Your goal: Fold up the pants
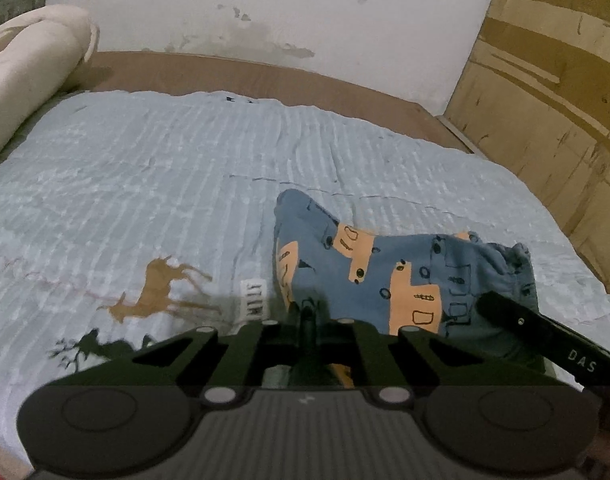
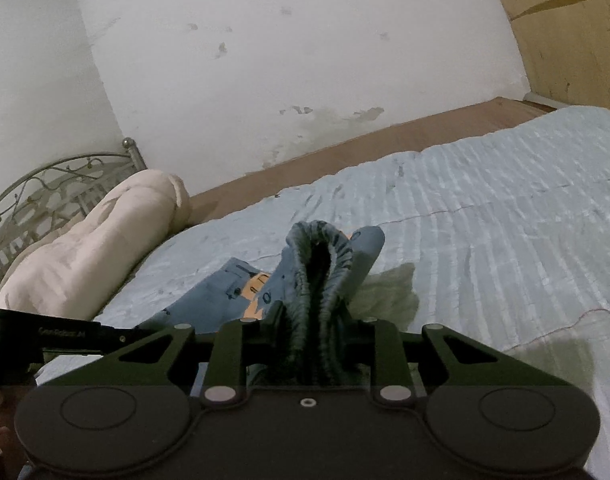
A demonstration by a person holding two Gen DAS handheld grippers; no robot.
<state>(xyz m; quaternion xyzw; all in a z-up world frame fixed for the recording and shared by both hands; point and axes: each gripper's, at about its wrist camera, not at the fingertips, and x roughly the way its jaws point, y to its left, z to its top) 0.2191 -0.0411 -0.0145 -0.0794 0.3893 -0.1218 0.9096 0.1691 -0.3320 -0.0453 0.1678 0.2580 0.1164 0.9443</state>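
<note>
- Left gripper (image 1: 307,312): fingers pinched together on the pants (image 1: 369,276), whose printed cloth spreads ahead and rightward over the bedspread (image 1: 145,184).
- Right gripper (image 2: 315,320): fingers clamp the bunched waistband, which stands up between them above the bedspread.

The small blue cotton pants printed with orange trucks (image 1: 369,272) lie on the pale blue ribbed quilted bedspread (image 1: 153,184), right of centre. The rolled cream quilt bolster (image 1: 29,72) lies along the bed's left edge, the curved metal scrollwork headboard (image 2: 45,192) behind it. The white scuffed plaster wall (image 1: 265,8) stands behind the bed, and the tall brown plywood panel (image 1: 553,80) stands at its right.
</note>
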